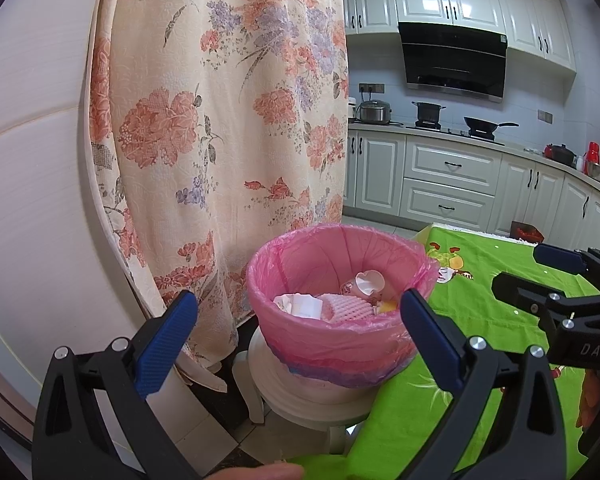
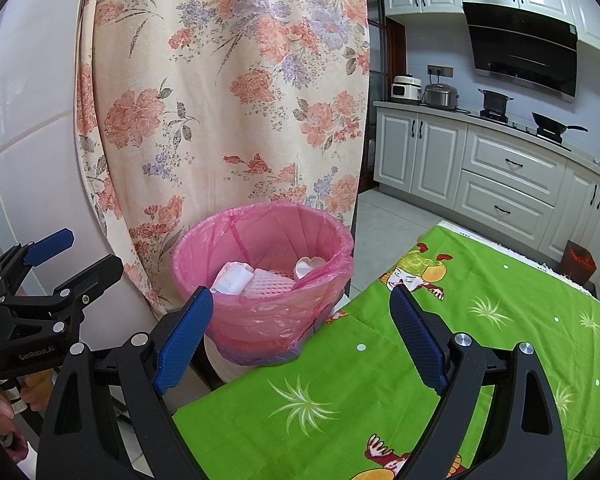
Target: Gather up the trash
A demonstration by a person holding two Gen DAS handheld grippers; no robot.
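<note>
Just ahead of the left gripper (image 1: 300, 336), between its fingers, stands the bin (image 1: 336, 300). Left of the right gripper's (image 2: 300, 336) fingers, it sits farther off. Both grippers gape empty.

"DAS" stands on the right gripper (image 1: 540, 276); "GenRobot.AI" on the left gripper (image 2: 78, 252).

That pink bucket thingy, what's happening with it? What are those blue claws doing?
A person is tidying up trash with a claw tool in each hand. The bin has a pink bag in it and sits on a white stool beside the green tablecloth. Inside are crumpled paper, pink foam netting and a squashed cup. The left gripper and right gripper are both open and empty, near the bin.
</note>
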